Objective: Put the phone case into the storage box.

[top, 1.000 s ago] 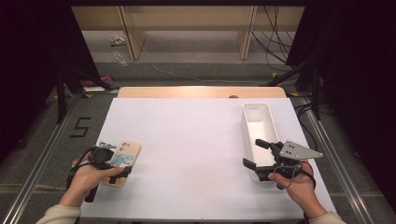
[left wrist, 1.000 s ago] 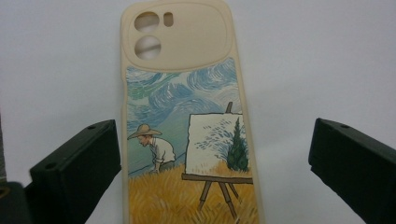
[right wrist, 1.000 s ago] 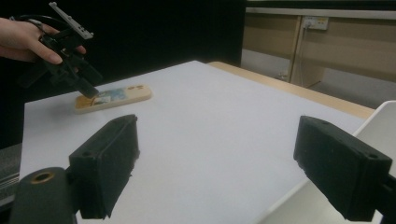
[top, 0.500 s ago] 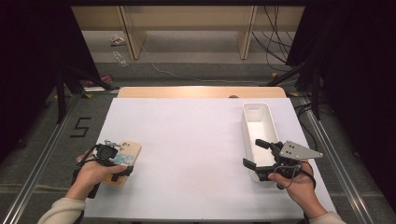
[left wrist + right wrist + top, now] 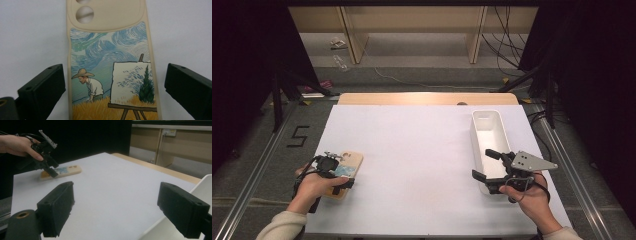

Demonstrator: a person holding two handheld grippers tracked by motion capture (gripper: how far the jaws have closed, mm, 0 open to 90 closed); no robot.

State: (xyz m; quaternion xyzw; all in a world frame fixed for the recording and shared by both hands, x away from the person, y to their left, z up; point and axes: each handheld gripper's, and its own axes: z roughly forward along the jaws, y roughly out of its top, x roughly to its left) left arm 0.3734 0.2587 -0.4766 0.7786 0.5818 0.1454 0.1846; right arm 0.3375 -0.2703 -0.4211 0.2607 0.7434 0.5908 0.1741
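Beige silicone, printed with a painter in a straw hat at an easel in a yellow field under a swirling blue sky: that is the phone case [image 5: 110, 62], and it lies flat on the white table cover [image 5: 412, 150]. In the high view the phone case [image 5: 344, 172] sits near the cover's near left corner, its camera-cutout end pointing away from the person.

The left gripper [image 5: 113, 82] hangs over the case, pointing down at it. Its two black jaws stand wide, one on each long side of the case, with bare white cover showing between each pad and the case's edge, so nothing is gripped. In the high view the person's left hand [image 5: 314, 185] covers most of that gripper [image 5: 337, 175] and the case's near half.

Well to the right of the case stands a long white bin [image 5: 488, 142], set lengthwise near the cover's right edge. The right gripper [image 5: 487, 165] is held at the bin's near end, in the person's right hand [image 5: 527, 197], with a grey three-cornered plate [image 5: 532, 161] on top. Its jaws are spread wide and hold nothing; its own view looks between them across the cover toward the far-off case [image 5: 62, 172] and the left gripper [image 5: 50, 167] above it, with the bin's rim [image 5: 203, 182] at the edge.
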